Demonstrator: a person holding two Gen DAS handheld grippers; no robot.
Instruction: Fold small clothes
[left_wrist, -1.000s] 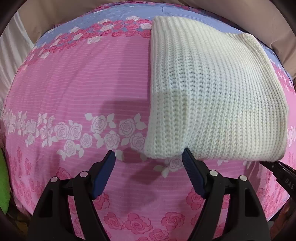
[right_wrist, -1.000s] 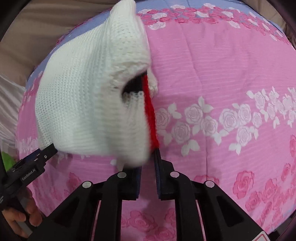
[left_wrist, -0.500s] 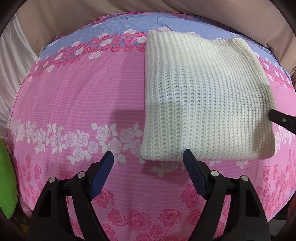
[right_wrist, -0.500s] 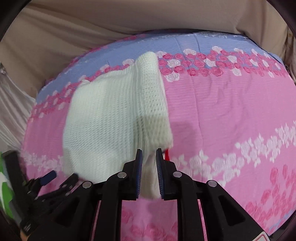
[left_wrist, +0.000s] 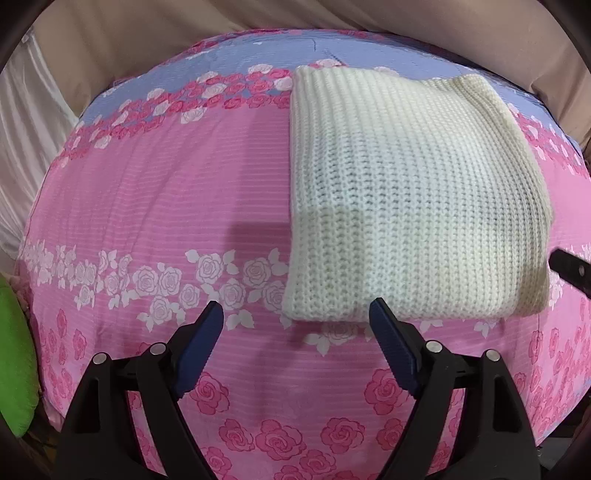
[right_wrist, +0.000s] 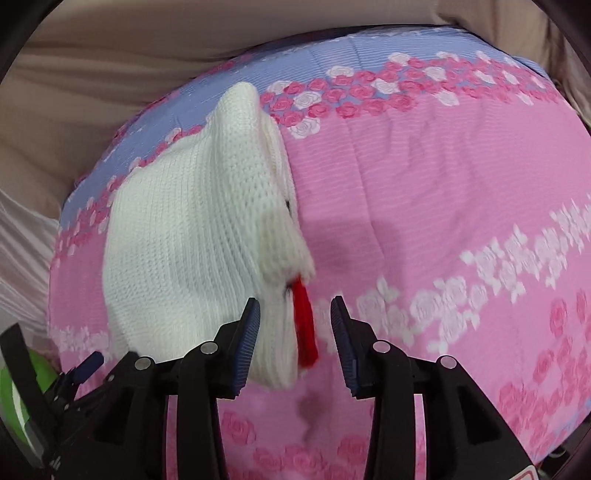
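Note:
A small white knitted garment (left_wrist: 413, 199) lies folded on the pink rose-print bedspread (left_wrist: 166, 206). My left gripper (left_wrist: 295, 325) is open and empty just in front of the garment's near left corner, not touching it. In the right wrist view the garment (right_wrist: 192, 236) shows a red trim (right_wrist: 306, 321) at its near right edge. My right gripper (right_wrist: 295, 321) is open, its jaws apart on either side of that near edge and red trim. The tip of the right gripper (left_wrist: 570, 267) shows at the right edge of the left wrist view.
A bright green object (left_wrist: 14, 362) lies at the bed's left edge. Beige fabric (left_wrist: 147, 40) runs behind the bed and a white curtain (left_wrist: 26, 122) hangs at the left. The left gripper (right_wrist: 55, 398) shows low left in the right wrist view.
My right gripper has opened and let go of the garment's edge, which it held pinched before. The garment now lies folded flat. The left gripper stayed open and drew back slightly.

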